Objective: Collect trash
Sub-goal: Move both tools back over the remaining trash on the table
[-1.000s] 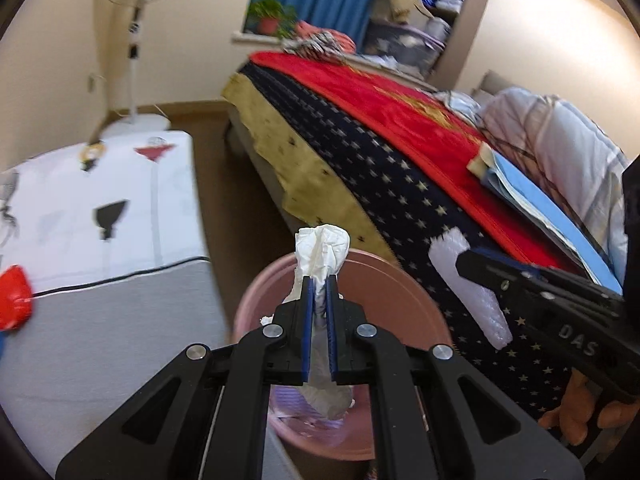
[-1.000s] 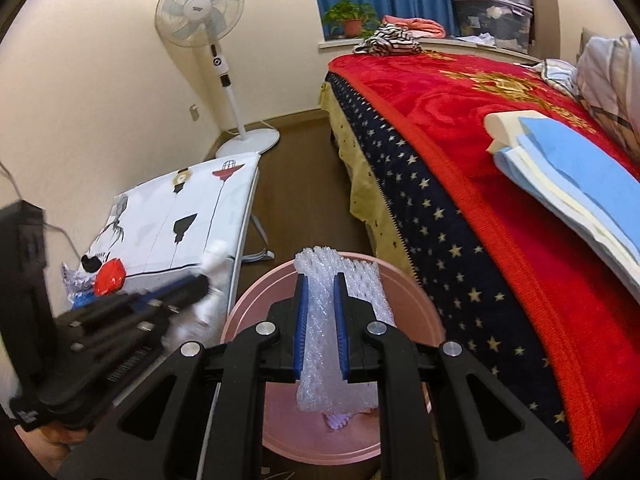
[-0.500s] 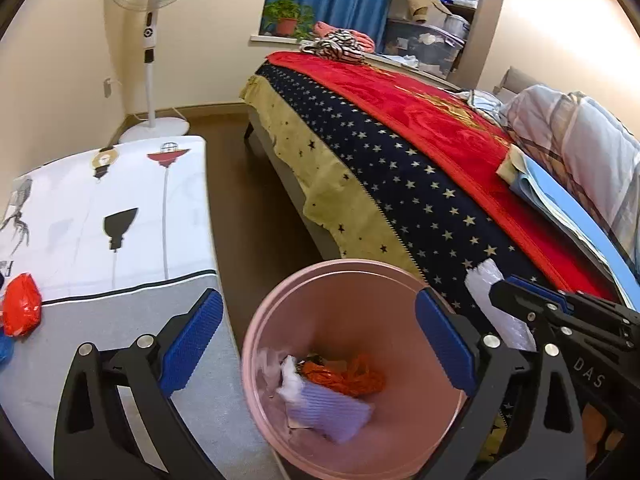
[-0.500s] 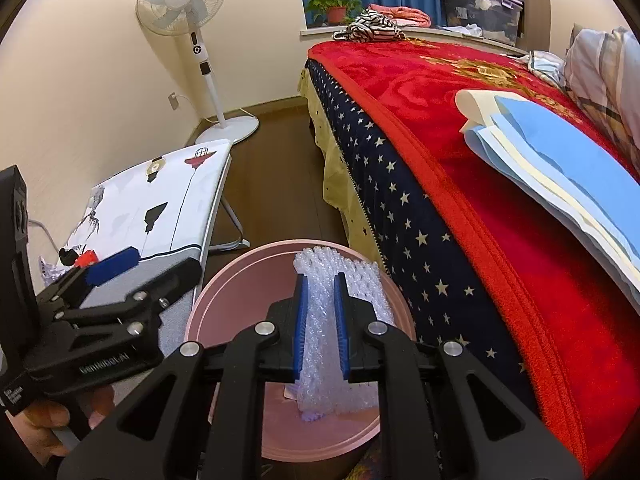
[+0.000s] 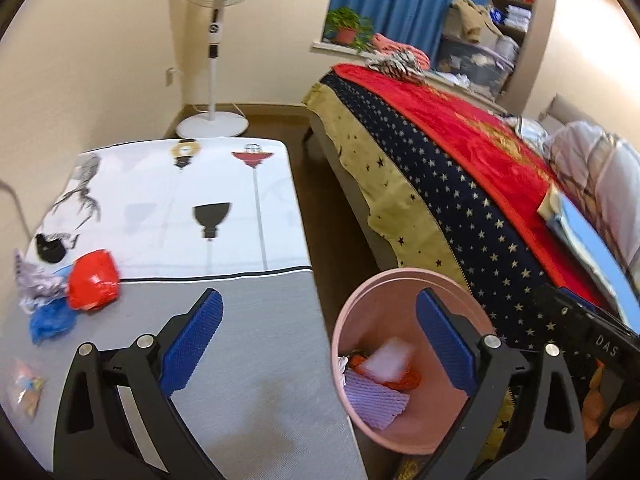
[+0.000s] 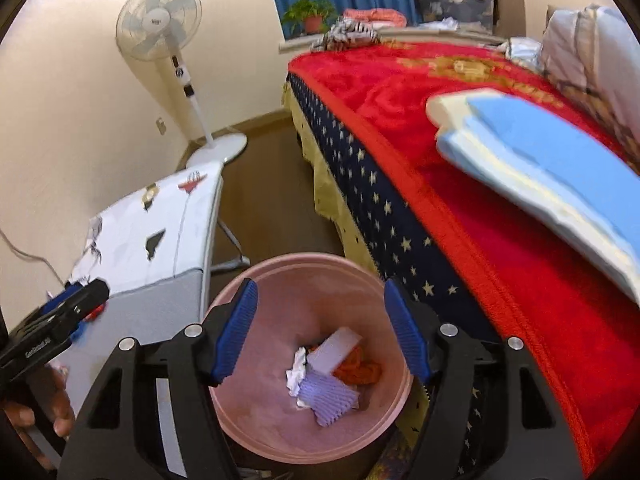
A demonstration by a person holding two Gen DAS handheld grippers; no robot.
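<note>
A pink bin [image 6: 280, 280] stands on the floor between the ironing board and the bed; it also shows in the left wrist view [image 5: 400, 280]. Inside lie a bubble wrap piece [image 6: 338, 346], a crumpled white tissue [image 6: 296, 372], a purple foam net [image 6: 328, 398] and an orange scrap [image 6: 360, 372]. My right gripper [image 6: 324, 332] is open and empty above the bin. My left gripper [image 5: 320, 340] is open and empty, over the board's right edge beside the bin. On the board [image 5: 248, 320] lie a red wrapper [image 5: 94, 280], a blue scrap [image 5: 52, 322], silver foil [image 5: 36, 284] and a small clear packet [image 5: 26, 386].
A bed with a red and star-patterned blanket [image 6: 460, 160] fills the right side, with folded blue and cream sheets [image 6: 540, 160] on it. A standing fan [image 5: 214, 40] is by the far wall. Brown floor [image 6: 272, 200] runs between board and bed.
My left gripper opened and dropped the tissue into the bin, then swung left toward the board. My right gripper opened and let the bubble wrap fall into the bin.
</note>
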